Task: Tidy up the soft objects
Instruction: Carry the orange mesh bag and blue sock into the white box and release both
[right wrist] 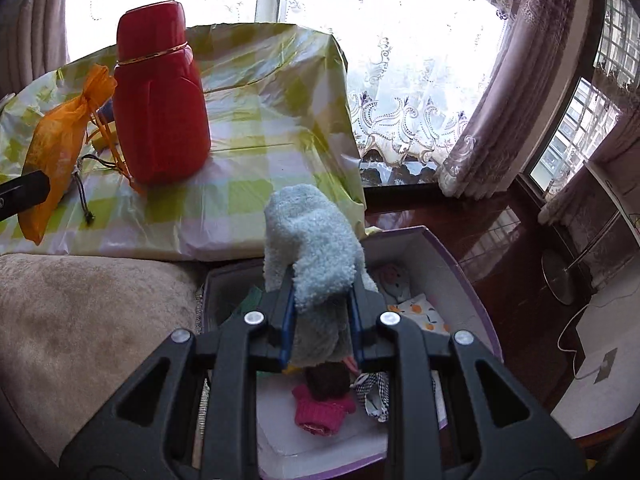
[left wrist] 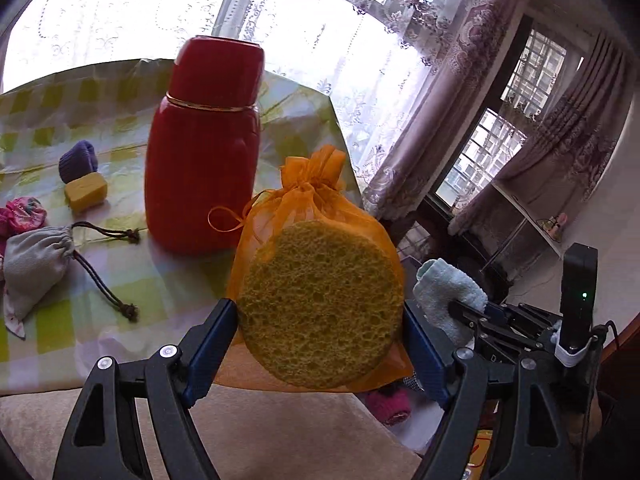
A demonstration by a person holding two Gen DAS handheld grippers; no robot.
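Note:
My left gripper (left wrist: 320, 340) is shut on an orange mesh bag (left wrist: 304, 208) with a round yellow sponge (left wrist: 320, 304) inside, held above the table's near edge. From the right wrist view the bag (right wrist: 52, 148) hangs at the far left. My right gripper (right wrist: 322, 300) is shut on a fluffy light-blue cloth (right wrist: 312, 240), also seen from the left wrist as the cloth (left wrist: 448, 292). Below it stands an open purple-rimmed box (right wrist: 472, 292) holding a pink knit piece (right wrist: 320, 412), a checked cloth (right wrist: 376, 392) and an orange-print cloth (right wrist: 420, 312).
A tall red flask (left wrist: 204, 148) stands on the green-checked tablecloth (left wrist: 112, 280). On the cloth lie a grey drawstring pouch (left wrist: 36, 264), a yellow block (left wrist: 86, 192), a purple knit piece (left wrist: 78, 162) and a pink floral fabric piece (left wrist: 24, 210). A beige cushion (right wrist: 80, 320) borders the box.

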